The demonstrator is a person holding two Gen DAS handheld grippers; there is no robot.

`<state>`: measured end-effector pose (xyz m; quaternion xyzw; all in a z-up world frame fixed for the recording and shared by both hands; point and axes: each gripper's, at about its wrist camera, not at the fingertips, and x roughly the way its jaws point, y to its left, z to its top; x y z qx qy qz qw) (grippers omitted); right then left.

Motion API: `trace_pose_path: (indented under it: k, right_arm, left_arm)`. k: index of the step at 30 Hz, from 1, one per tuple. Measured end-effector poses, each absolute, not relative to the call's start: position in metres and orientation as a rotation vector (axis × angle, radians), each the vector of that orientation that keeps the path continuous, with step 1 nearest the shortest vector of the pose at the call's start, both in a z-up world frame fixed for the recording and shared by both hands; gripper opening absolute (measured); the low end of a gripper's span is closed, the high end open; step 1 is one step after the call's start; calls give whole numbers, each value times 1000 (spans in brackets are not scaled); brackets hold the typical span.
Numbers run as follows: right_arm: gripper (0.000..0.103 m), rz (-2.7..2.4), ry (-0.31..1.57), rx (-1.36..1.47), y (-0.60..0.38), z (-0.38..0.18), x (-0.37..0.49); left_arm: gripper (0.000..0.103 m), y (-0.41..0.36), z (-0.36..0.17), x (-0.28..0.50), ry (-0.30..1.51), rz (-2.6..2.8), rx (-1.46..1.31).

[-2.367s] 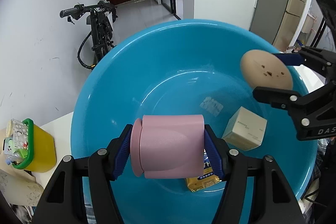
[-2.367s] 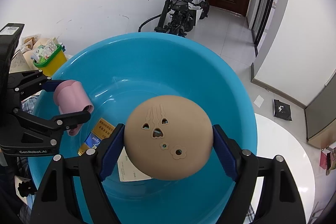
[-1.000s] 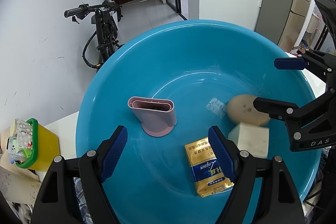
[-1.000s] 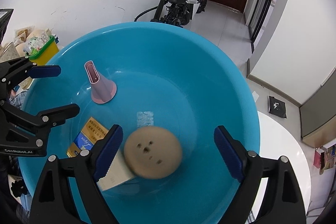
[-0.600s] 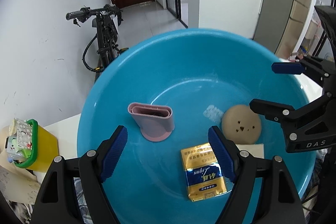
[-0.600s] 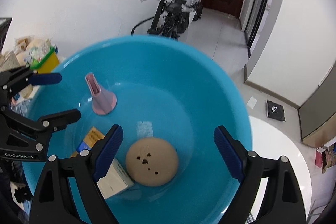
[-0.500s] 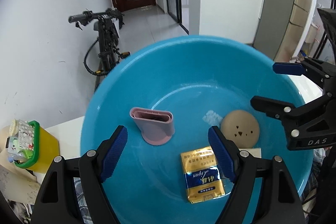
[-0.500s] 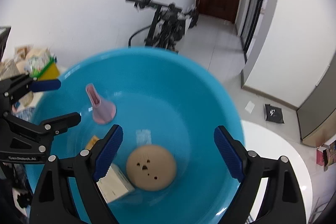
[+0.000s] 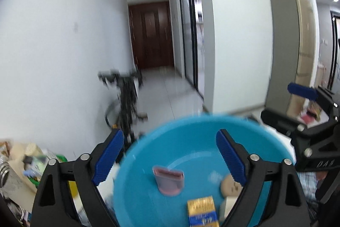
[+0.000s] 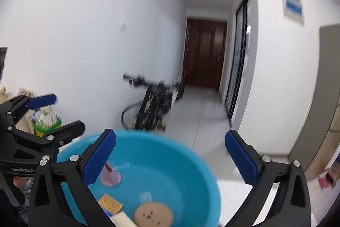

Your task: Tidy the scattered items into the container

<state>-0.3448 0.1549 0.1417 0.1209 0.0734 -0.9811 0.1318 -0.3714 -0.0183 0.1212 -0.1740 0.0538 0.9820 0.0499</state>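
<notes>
Both grippers are clear of the blue basin with nothing between their fingers. The left gripper and right gripper have jaws opening wide. 4 items lie inside the basin: a pink holder, a tan disc, a gold packet and a pale box. To finish the step cleanly, lift both tools straight off the rim so no finger clips the basin, then check the table for any leftover item.
</notes>
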Motion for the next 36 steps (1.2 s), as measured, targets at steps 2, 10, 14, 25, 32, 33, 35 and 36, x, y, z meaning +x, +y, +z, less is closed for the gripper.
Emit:
trace_pose_path:
  k: [2,10,14,25,32,33,35,36]
  right_arm:
    - [102,-2930,176,242,157,151,-334]
    - [102,-2934,83,199,164,167,-329]
    - [102,-2939,111,197,164,168,-325]
    - [102,-2955,58,124,173,177,-295]
    - [102,-2970,91,174,174,189,-274]
    - [102,-2973,76,179,175,191,-270]
    - [102,-2973,40,189,178,195,-263]
    - [102,-2968,21,194,180,197,-258]
  left_arm:
    - [103,-18,130,-352,166,3063,-365]
    - [103,-23,150,-336,72,3066,-218]
    - [103,-22,151,-340,79,3066,-226]
    - [103,-40,174,-288,-35,3064,-97]
    - [103,-28,180,-264,34,3054,-125]
    - [103,-27,180,-260,42,3063,-134]
    - [103,-29,182,-248,15,3094,-125]
    - [103,-30,184,-242,2,3091,-126]
